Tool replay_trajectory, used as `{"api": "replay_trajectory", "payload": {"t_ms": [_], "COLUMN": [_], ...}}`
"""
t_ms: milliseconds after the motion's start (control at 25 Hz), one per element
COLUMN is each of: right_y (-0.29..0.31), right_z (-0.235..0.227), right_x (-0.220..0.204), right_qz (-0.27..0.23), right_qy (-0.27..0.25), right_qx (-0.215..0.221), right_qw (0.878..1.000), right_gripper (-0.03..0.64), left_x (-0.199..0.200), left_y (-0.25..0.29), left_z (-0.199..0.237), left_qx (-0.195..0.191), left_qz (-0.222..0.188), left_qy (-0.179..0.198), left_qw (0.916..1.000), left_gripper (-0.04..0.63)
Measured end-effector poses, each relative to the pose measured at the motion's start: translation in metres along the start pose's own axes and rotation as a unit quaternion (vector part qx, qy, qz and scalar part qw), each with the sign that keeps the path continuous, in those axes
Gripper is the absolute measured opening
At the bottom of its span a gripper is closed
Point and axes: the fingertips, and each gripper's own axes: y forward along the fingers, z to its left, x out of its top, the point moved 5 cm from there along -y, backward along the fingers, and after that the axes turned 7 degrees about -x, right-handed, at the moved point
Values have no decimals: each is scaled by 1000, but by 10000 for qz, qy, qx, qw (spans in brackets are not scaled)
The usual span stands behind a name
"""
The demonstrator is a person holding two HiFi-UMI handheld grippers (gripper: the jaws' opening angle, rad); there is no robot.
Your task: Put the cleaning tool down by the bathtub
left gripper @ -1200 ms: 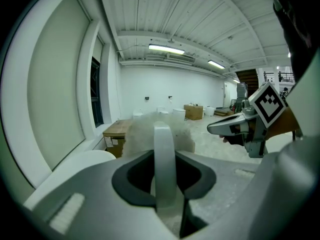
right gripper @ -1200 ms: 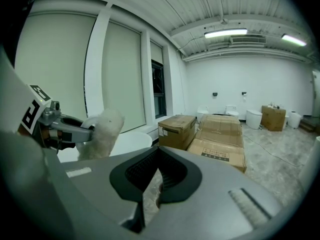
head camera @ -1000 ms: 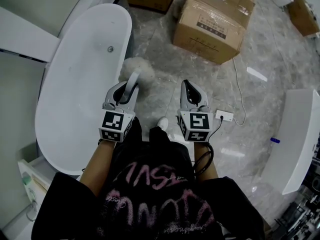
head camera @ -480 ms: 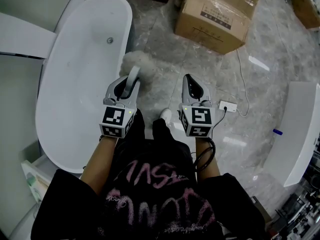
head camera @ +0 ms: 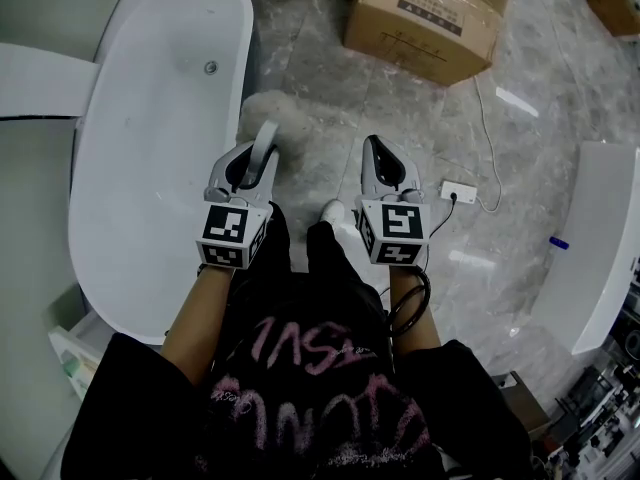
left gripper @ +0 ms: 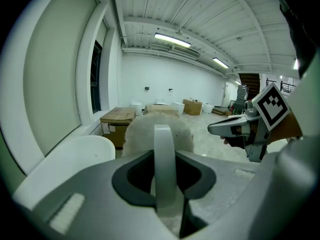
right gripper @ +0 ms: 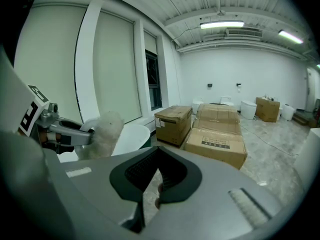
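Our left gripper (head camera: 250,168) is clamped on the fluffy duster (head camera: 266,110) by its handle, head out front beside the bathtub (head camera: 150,168), looks ready to set down. Right gripper (head camera: 375,153) is closed on nothing.

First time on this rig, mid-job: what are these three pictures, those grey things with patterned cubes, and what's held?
The head view looks down from a camera worn by a person, who carries two hand-held grippers; the cubes belong to them. The other two pictures come from cameras riding on each gripper. The left hand-held gripper is shut on the handle of a fluffy duster, above the floor beside the white bathtub. The right hand-held gripper is shut, empty. Cardboard boxes stand ahead.
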Motion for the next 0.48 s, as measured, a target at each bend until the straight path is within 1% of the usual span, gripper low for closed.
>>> {"api": "replay_trajectory", "payload": {"t_ms": [480], "right_y": [17], "right_z": [8], "right_x": [-19], "right_qz": [236], "right_qy": [131], "right_qx": [-1], "right_qw": [9996], "right_gripper": [14], "left_x": [-21], "left_y": [19], "left_z": [13], "left_qx": [-116], "left_qz": [260], "left_qy": [-180], "left_qw": [9994], "left_gripper": [86]}}
